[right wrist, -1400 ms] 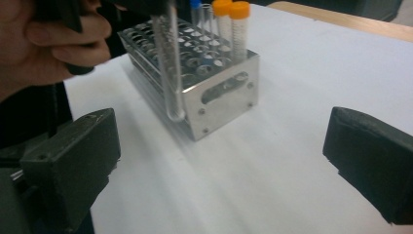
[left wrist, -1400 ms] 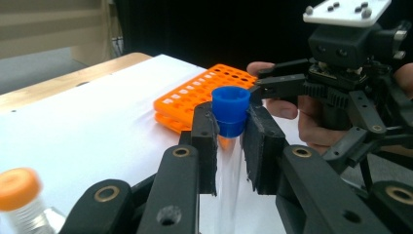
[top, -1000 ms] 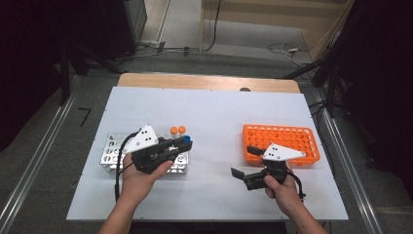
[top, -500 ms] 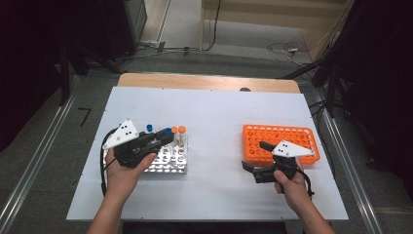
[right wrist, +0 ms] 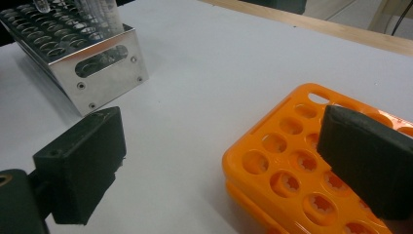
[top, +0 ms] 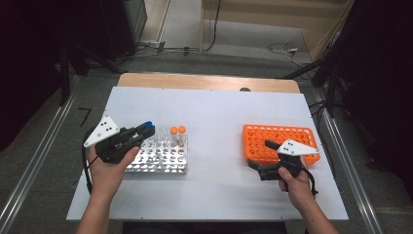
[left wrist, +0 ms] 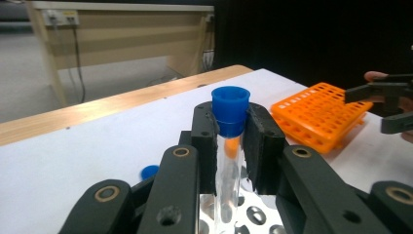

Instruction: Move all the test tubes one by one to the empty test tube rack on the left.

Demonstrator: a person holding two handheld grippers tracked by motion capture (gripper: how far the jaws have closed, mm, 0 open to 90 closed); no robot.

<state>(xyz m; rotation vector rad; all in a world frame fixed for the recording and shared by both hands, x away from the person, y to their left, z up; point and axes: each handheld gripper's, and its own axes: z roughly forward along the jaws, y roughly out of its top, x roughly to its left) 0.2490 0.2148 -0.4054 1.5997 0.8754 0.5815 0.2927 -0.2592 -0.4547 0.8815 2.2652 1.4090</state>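
1. While the left hand-held gripper (top: pixel 146 130) stands at the middle left of the high view, we see it clenched on a clear tube with a blue cap (left wrist: pixel 230 111); the jaws press the tube just below the cap, and the tube is upright.
2. We judge that the tube is lifted out of the metal rack (top: pixel 160 157) and hangs over its left part, so the pick is done and the carrying is in hand.
3. Two tubes with orange caps (top: pixel 177 130) stand in the far row of the metal rack, so we think more tubes are left to move.
4. The orange rack (top: pixel 277 141) lies at the middle right of the high view, and all of its holes that we can see are free; no tube is placed there yet.
5. The right hand-held gripper (top: pixel 265 158) is released, its jaws wide apart and holding nothing, just beside the near left corner of the orange rack.
6. Between the two racks the white worktop (top: pixel 214 112) is bare, so the path across the middle of the frame is open for the tube.
7. Both racks sit well away from the far edge of the worktop; the orange rack is nearer to the right edge, and the right hand may stand in the way at its near corner.
8. A small blue cap (left wrist: pixel 150 171) lies on the worktop at the lower left of the left gripper view.
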